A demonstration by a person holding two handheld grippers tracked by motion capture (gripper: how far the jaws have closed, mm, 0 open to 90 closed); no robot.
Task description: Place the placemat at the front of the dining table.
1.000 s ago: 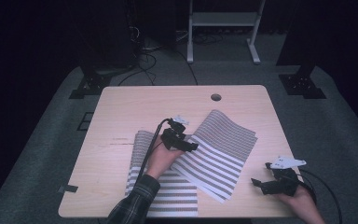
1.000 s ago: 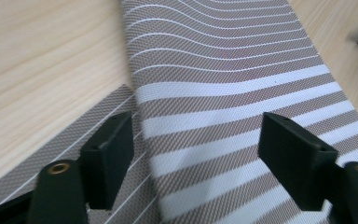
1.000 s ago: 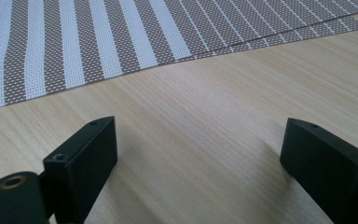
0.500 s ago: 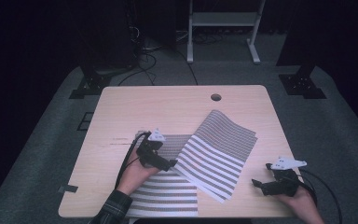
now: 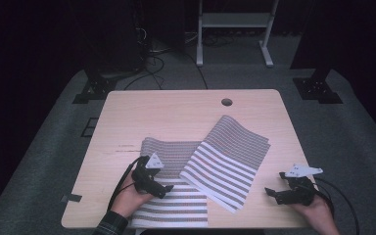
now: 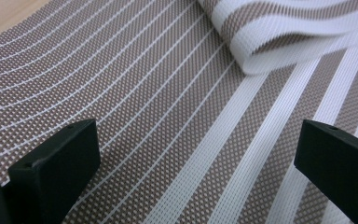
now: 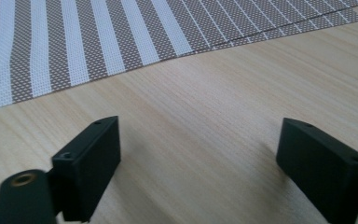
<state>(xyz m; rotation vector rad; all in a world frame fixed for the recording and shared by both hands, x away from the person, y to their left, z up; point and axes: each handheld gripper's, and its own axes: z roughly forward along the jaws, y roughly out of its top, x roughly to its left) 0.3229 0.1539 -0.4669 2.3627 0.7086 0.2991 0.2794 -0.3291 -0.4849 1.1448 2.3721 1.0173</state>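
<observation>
Dark surroundings frame a pale wooden table (image 5: 186,117) with a round cable hole near its far edge. Two woven placemats striped in brown and white lie on its near half: the lower placemat (image 5: 176,205) sits flat at the near edge, and the upper placemat (image 5: 230,159) lies skewed across its right part, folded double, its rounded fold visible in the left gripper view.

Change noted: the left gripper (image 5: 157,188), a second ago over the overlap at the upper mat's left edge, has drawn back toward the person and now hangs just over the lower mat, jaws wide apart and holding nothing. The mats have not shifted.

Right gripper (image 5: 278,193) stays over bare wood near the upper mat's right edge, jaws likewise spread, empty.

Judgement: the fold appears released; a regrasp or straightening likely follows.
</observation>
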